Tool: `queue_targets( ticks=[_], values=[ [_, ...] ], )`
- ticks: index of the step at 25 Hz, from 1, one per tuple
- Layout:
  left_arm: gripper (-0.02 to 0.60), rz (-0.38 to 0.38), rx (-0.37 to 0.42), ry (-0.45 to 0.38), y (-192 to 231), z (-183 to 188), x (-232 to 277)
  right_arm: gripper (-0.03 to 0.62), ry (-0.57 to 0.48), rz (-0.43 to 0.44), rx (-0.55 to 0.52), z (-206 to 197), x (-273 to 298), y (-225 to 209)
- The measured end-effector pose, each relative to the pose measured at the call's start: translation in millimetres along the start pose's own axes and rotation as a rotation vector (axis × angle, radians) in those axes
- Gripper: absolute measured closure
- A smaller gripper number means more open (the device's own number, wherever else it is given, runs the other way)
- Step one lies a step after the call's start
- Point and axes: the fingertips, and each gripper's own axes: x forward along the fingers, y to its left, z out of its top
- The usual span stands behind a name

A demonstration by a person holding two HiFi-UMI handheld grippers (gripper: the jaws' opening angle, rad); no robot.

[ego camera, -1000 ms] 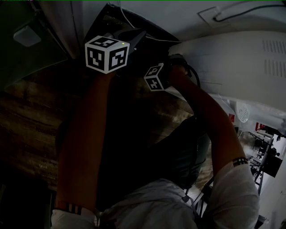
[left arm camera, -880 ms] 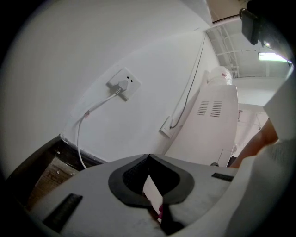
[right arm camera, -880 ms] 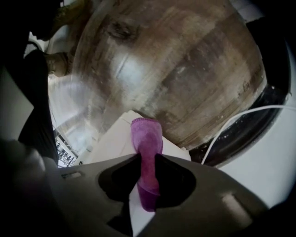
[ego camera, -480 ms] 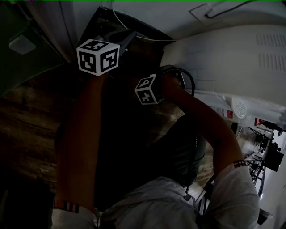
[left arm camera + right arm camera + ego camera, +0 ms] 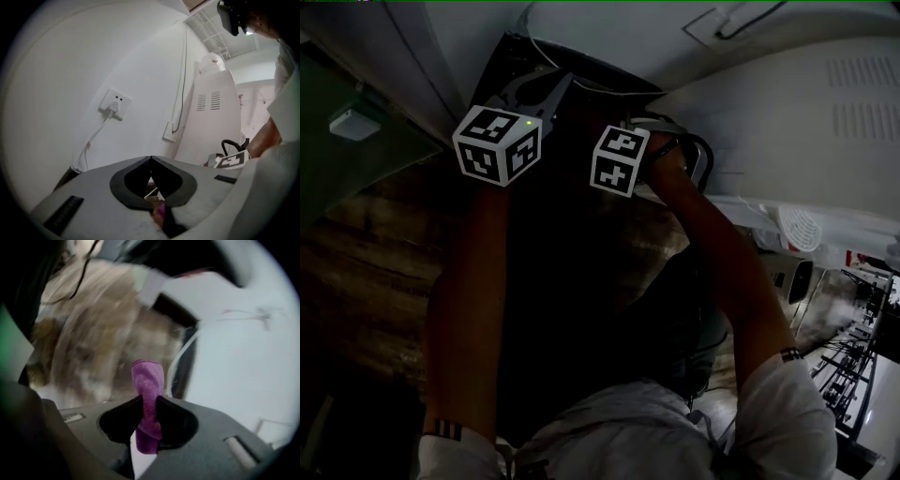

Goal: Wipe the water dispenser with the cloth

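Observation:
A purple cloth (image 5: 147, 394) stands upright, pinched between the jaws of my right gripper (image 5: 149, 401), which is shut on it. In the dim head view that gripper's marker cube (image 5: 619, 159) sits beside the white, vented water dispenser (image 5: 787, 122); its jaws are hidden there. The dispenser (image 5: 213, 117) also shows as a tall white body with vent slots in the left gripper view. My left gripper (image 5: 151, 159) has its jaw tips touching, shut, and points at the white wall. Its marker cube (image 5: 497, 145) is left of the right one.
A wall socket (image 5: 114, 103) with a plugged-in white cable is on the wall left of the dispenser. A dark panel (image 5: 511, 56) stands against the wall by the left gripper. Wooden floor (image 5: 366, 253) lies below, at the left. The right gripper view is motion-blurred.
The right gripper's cube has risen and turned, now level with the left cube. The left cube has drifted slightly left and down. The cloth stays held.

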Motion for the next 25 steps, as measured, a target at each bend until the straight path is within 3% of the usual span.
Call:
queue_targets(
  ticks=[5,10,16,20,25],
  values=[
    [0.583,0.085,0.015,-0.048,0,31,-9,0.505,-0.254,-0.243,0.261,12,-60,-83],
    [0.583,0.032,0.150,-0.005,-30,69,-9,0.505,-0.435,-0.376,0.419,15,-116,-128],
    [0.583,0.069,0.221,0.011,-49,122,-19,0.504,-0.634,-0.450,0.605,5,-187,-153],
    [0.583,0.102,0.217,0.012,-74,166,-32,0.503,-0.810,-0.457,0.762,-9,-265,-168],
    [0.583,0.087,0.224,0.030,-130,234,-41,0.505,-1.016,-0.493,0.855,-30,-379,-191]
  ],
)
